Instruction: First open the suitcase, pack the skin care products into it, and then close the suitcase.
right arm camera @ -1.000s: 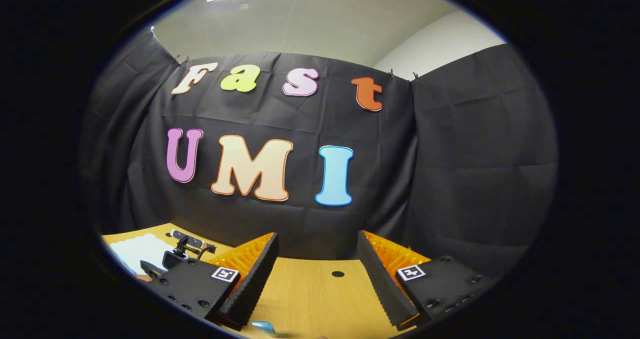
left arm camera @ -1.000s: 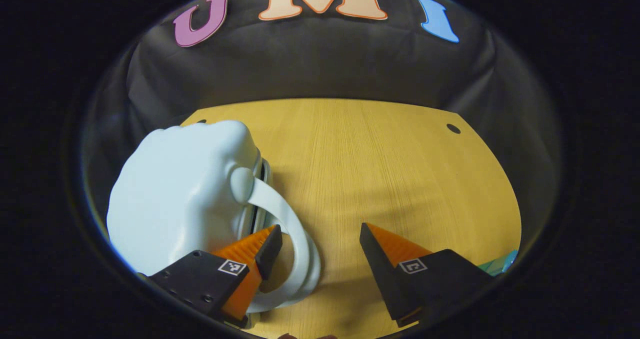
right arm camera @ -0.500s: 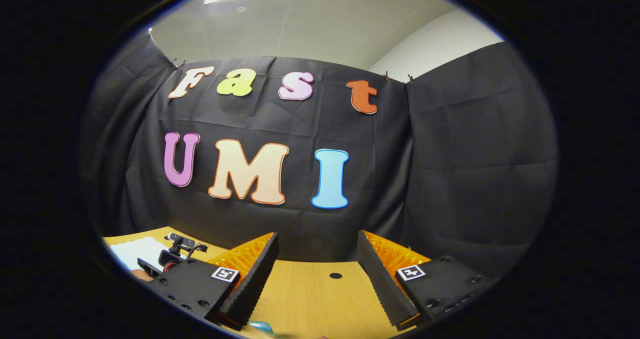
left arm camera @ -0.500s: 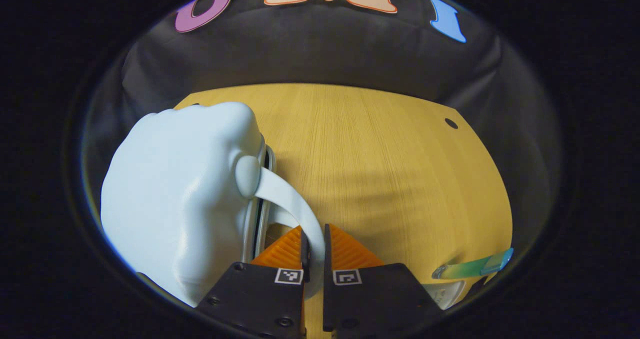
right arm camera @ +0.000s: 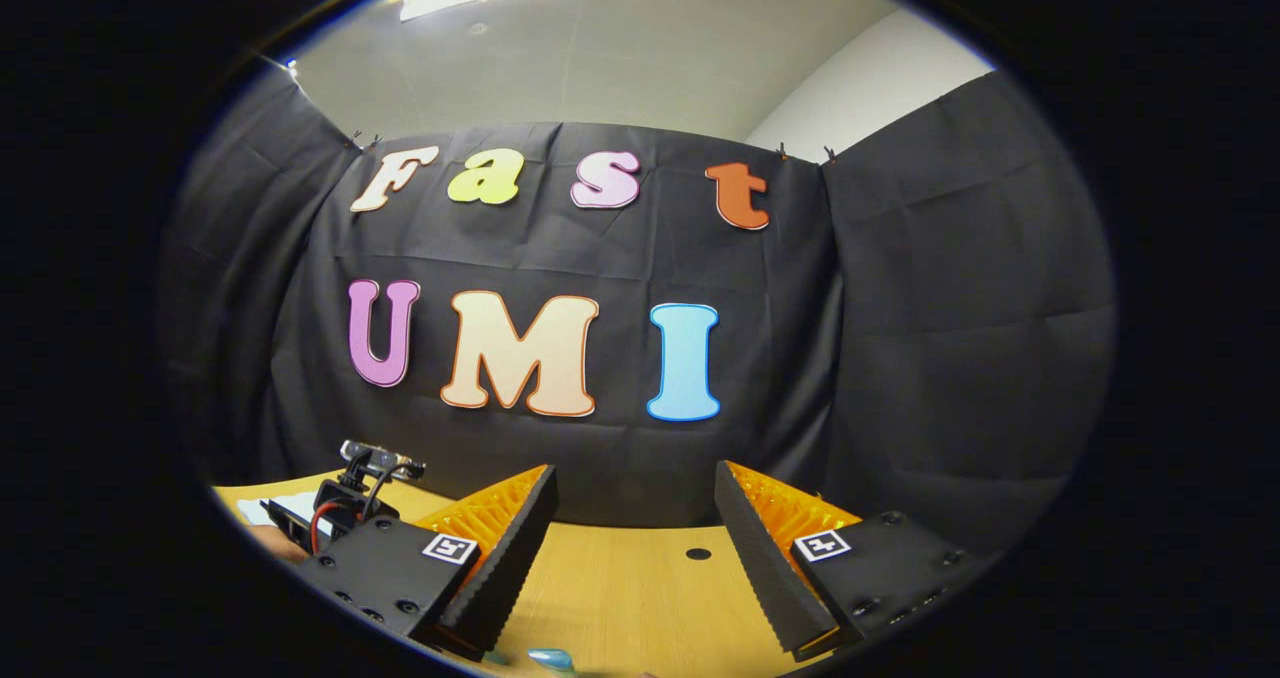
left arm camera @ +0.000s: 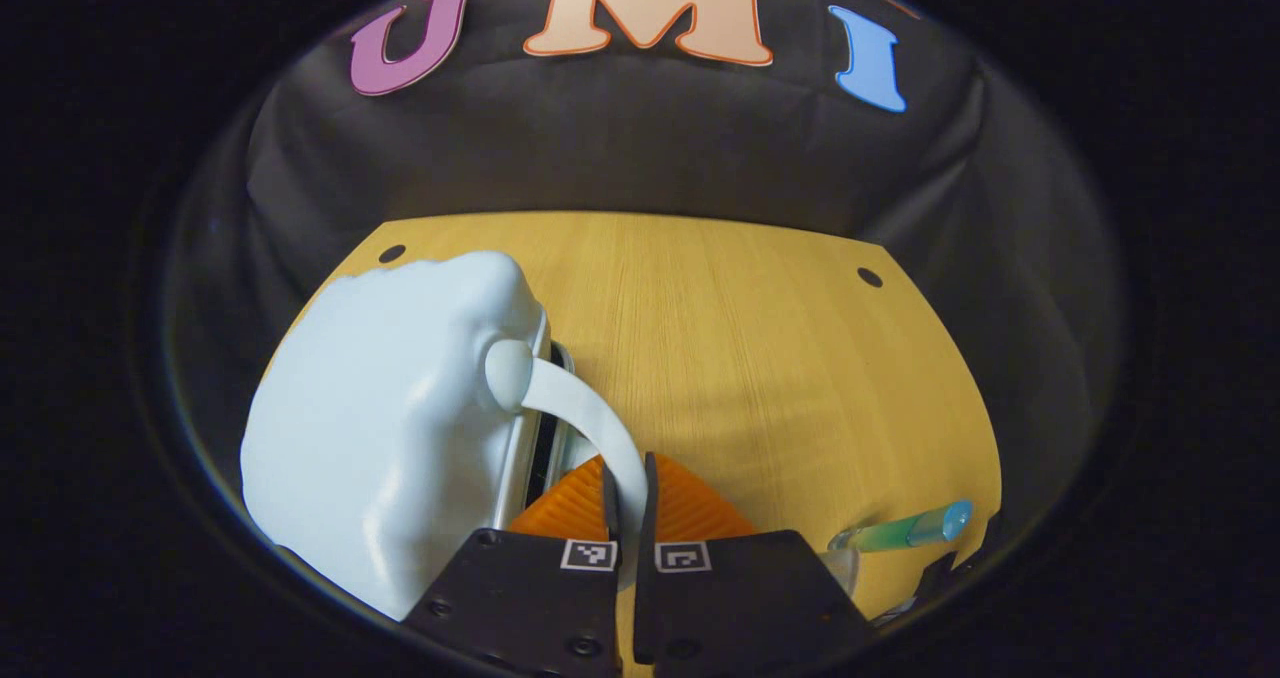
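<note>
Your left claw point(left arm camera: 628, 483) is clamped tight on the suitcase handle point(left arm camera: 590, 428), the pale suitcase point(left arm camera: 385, 448) just to its left on the wooden table point(left arm camera: 760, 358); a skin care tube point(left arm camera: 905, 531) lies to its right. Your right claw point(right arm camera: 635, 528) hangs wide apart, holding nothing, above the table. Since a second ago the left has closed

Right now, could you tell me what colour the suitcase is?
Pale blue suitcase, best in the left gripper view.

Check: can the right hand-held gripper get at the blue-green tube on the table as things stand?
Probably yes. The right hand-held gripper is open and holds nothing, and the tube lies alone on bare table. The left hand-held gripper is shut on the suitcase handle, off to the side.
</note>
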The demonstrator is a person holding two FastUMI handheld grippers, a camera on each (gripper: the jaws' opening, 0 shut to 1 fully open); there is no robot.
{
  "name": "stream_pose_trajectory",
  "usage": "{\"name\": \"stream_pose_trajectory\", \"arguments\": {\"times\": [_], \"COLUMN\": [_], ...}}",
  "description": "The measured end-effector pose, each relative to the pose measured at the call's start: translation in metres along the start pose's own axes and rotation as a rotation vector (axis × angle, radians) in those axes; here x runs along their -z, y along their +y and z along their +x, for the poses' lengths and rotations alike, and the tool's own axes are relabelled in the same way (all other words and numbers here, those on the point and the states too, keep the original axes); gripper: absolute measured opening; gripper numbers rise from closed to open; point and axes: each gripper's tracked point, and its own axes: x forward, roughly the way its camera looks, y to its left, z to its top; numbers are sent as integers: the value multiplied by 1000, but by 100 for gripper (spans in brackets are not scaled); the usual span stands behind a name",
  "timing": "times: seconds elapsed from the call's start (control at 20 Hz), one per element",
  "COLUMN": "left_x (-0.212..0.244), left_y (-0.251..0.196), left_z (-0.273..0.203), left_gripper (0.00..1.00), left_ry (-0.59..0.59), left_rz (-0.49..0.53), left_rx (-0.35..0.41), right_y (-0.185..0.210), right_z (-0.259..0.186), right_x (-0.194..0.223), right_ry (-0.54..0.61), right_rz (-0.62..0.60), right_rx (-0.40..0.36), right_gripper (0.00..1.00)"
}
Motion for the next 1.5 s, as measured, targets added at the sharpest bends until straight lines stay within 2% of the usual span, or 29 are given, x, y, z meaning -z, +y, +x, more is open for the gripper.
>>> {"name": "stream_pose_trajectory", "arguments": {"times": [0.35,0.85,1.3,1.5], "left_x": [-49,-108,-130,-133], "left_y": [24,122,209,258], "left_z": [-54,-121,-144,-144], "left_gripper": [0,0,0,0], "left_ry": [-96,-255,-316,-328], "left_rz": [-5,-37,-23,-21], "left_rx": [19,-8,-43,-82], "right_y": [34,97,138,155], "right_z": [3,7,8,10], "right_x": [1,-3,-10,-13], "right_ry": [-8,-31,-52,-58], "right_rz": [28,71,52,41], "right_rx": [-60,-127,-98,-78], "right_gripper": [99,99,99,99]}}
